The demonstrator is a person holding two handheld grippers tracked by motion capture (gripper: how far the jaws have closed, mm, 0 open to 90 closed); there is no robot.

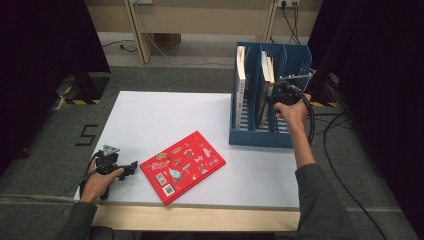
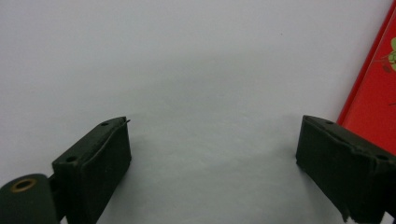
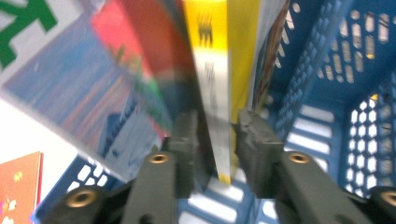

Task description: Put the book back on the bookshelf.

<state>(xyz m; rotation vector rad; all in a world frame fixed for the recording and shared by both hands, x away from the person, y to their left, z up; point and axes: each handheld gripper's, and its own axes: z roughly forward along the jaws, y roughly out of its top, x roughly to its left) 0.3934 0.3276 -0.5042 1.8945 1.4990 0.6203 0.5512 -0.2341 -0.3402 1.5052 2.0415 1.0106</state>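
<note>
On the left, our left gripper (image 1: 131,166) rests on the white table (image 1: 150,115), jaws wide and empty, beside the red book (image 1: 182,166) lying flat, not yet filed. On the right, our right gripper (image 3: 214,135) straddles a yellow book (image 3: 219,88) upright in the blue rack (image 1: 250,135); its jaws stand slightly slack, so that one seems placed.

White table (image 1: 165,112) with a wood front edge, red book (image 1: 182,166) flat near six o'clock, blue rack (image 1: 295,134) at two o'clock
</note>
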